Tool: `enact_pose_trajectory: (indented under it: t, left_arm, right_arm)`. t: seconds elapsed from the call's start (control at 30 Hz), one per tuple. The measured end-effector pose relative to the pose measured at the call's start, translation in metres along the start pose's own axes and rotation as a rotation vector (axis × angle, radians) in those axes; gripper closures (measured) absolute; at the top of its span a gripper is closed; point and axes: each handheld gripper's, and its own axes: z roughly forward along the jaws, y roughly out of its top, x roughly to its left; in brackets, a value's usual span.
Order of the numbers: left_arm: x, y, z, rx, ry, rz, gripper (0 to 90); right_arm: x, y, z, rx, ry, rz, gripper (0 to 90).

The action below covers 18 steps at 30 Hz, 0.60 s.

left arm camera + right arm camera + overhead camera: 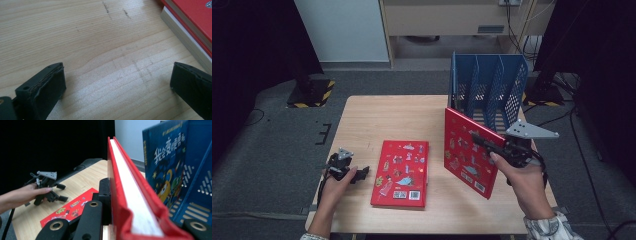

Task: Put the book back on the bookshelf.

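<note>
Two red books on scene: one lying flat (401, 173) on the table (377, 120), the other red book (469, 150) held upright and tilted, lifted off the table just in front of the blue file rack (489, 82). Right gripper (482, 141) pinches this book at its edge, jaws clamped on either cover, right hand (524, 182) reaching in from the lower right with forearm angled up. Left gripper (359, 174) rests low by the table's left edge, jaws spread wide over bare wood, beside the flat book. A blue book (166, 167) stands in the rack.
</note>
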Motion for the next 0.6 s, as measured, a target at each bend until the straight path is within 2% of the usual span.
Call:
enact_pose_trajectory:
  t: [0.27,0.6]
  left_arm:
    - [0.0,0.0,0.0,-0.004,0.001,-0.005,0.0]
    - [0.0,0.0,0.0,-0.004,0.002,-0.002,0.0]
  right_arm:
    - [-0.004,0.028,-0.006,-0.005,-0.031,-0.005,79.2]
    - [-0.011,0.057,-0.019,-0.052,-0.067,-0.004,79.2]
